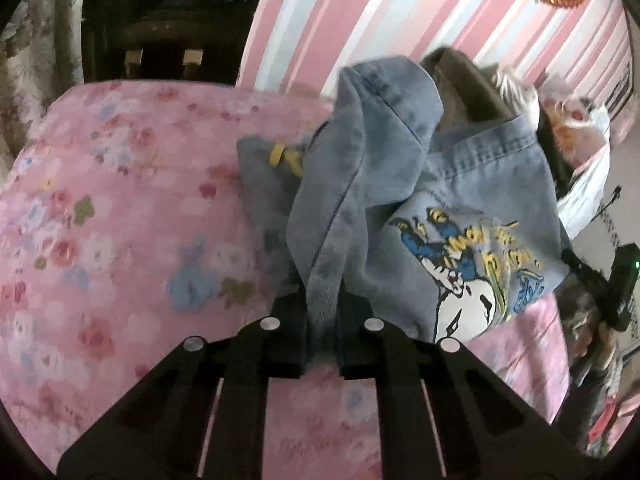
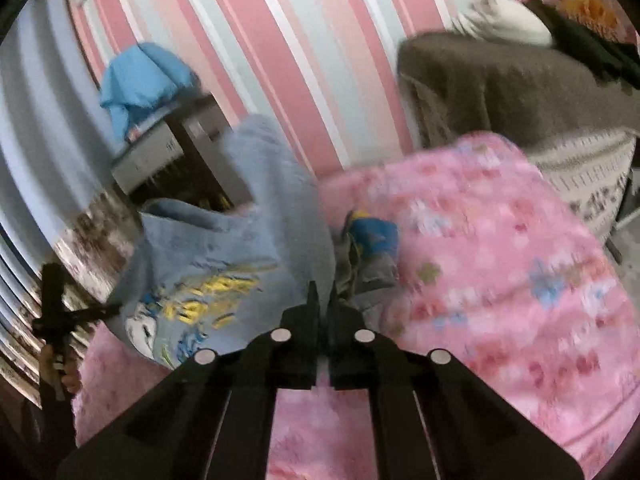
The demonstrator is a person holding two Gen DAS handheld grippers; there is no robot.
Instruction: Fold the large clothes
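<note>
A blue denim jacket (image 1: 472, 184) with a cartoon print on its back hangs lifted above the pink floral bedspread (image 1: 112, 216). My left gripper (image 1: 323, 312) is shut on a buttoned edge of the jacket, the cloth pinched between its jaws. In the right wrist view the jacket (image 2: 224, 256) hangs to the left, print facing me. My right gripper (image 2: 323, 304) is shut on another part of the jacket, its jaws almost together. The other gripper (image 2: 60, 312) shows at far left in that view.
A brown garment (image 2: 520, 88) lies over a white laundry basket (image 2: 588, 184) at the bed's far side. A blue cloth (image 2: 140, 80) sits on a dark stand by the pink striped wall (image 2: 280, 60). A floral curtain (image 1: 32, 60) hangs at left.
</note>
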